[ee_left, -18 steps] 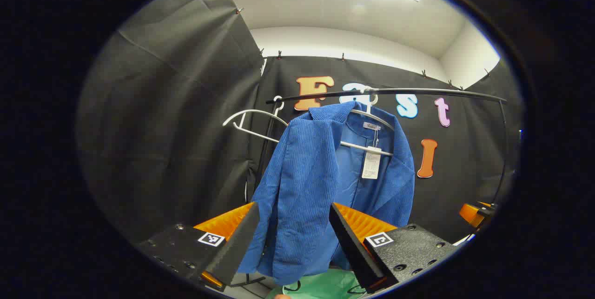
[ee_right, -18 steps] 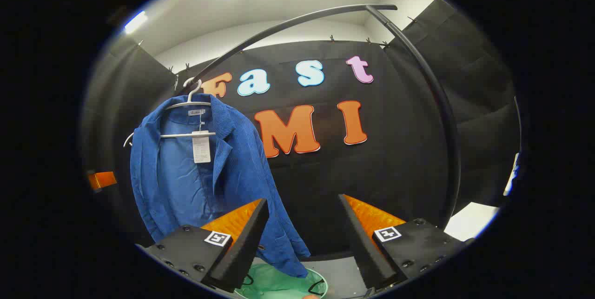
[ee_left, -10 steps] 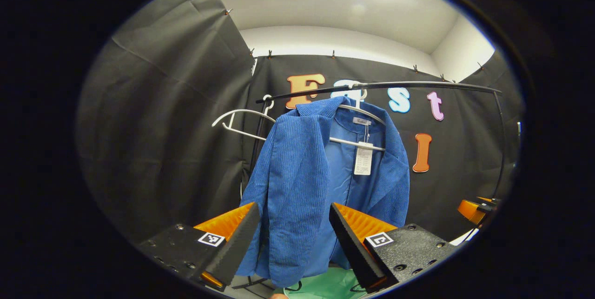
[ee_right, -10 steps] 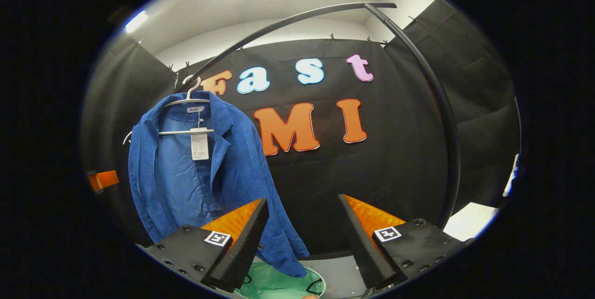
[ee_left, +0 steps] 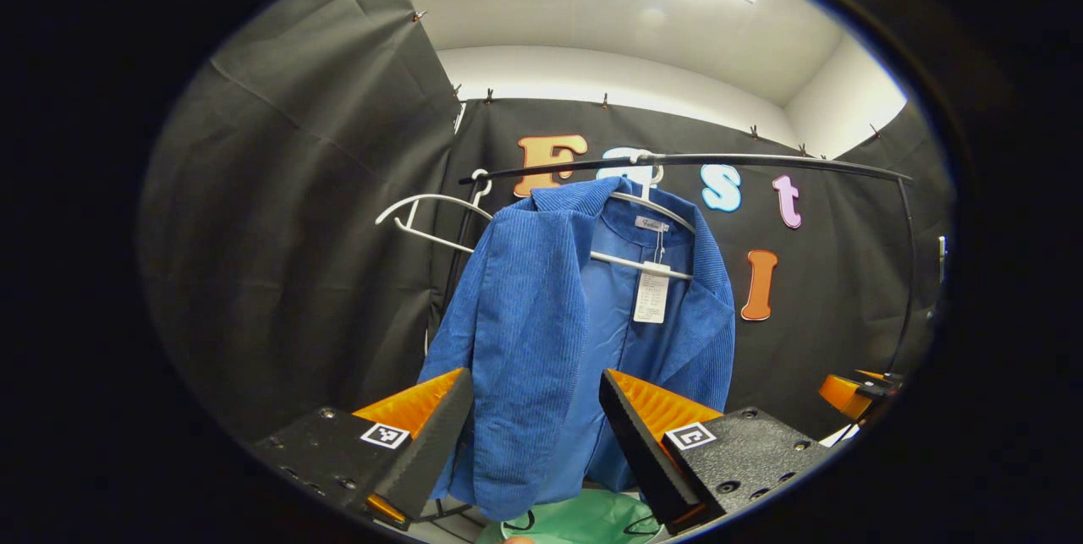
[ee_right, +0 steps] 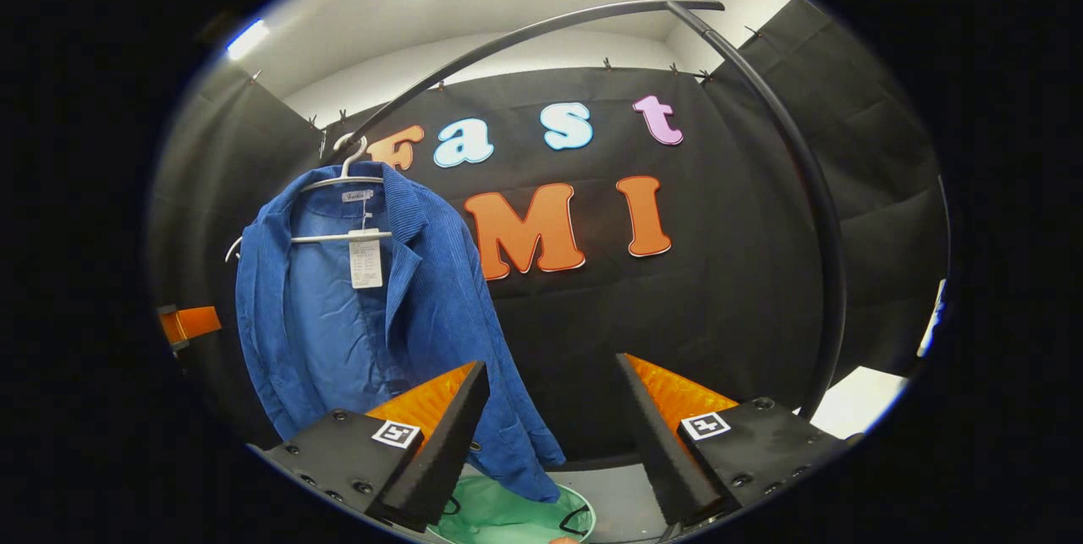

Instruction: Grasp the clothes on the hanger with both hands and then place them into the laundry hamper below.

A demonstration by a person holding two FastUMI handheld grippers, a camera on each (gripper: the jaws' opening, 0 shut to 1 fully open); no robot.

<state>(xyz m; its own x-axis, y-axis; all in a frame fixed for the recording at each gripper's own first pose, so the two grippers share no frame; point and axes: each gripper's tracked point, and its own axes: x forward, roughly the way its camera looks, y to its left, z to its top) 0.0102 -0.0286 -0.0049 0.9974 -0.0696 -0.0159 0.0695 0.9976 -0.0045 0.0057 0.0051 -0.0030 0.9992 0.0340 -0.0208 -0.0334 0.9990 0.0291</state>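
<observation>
two grippers, each with its fingers spread wide and nothing between the pads. in the left gripper view the left gripper [ee_left: 533,434] sits nearest, its black fingers with orange ribbed backs framing the lower front panel of the blue corduroy jacket [ee_left: 541,341], which hangs just beyond the fingertips, not touched. below the hem, the rim of the mint green laundry hamper [ee_left: 584,520] peeks out between the fingers. in the right gripper view the right gripper [ee_right: 550,434] points to the right of the jacket [ee_right: 372,315]; the jacket's lower edge lies behind its left finger and the hamper [ee_right: 508,517] shows under it. the jacket is open at the front, smooth blue lining inside, ribbed collar and lapels, a white paper tag [ee_left: 650,299] dangling from the neck. it hangs on a white hanger [ee_left: 651,227] hooked over the black clothes rail [ee_left: 761,161]. farther left on the rail hangs a bare white hanger [ee_left: 423,218].
</observation>
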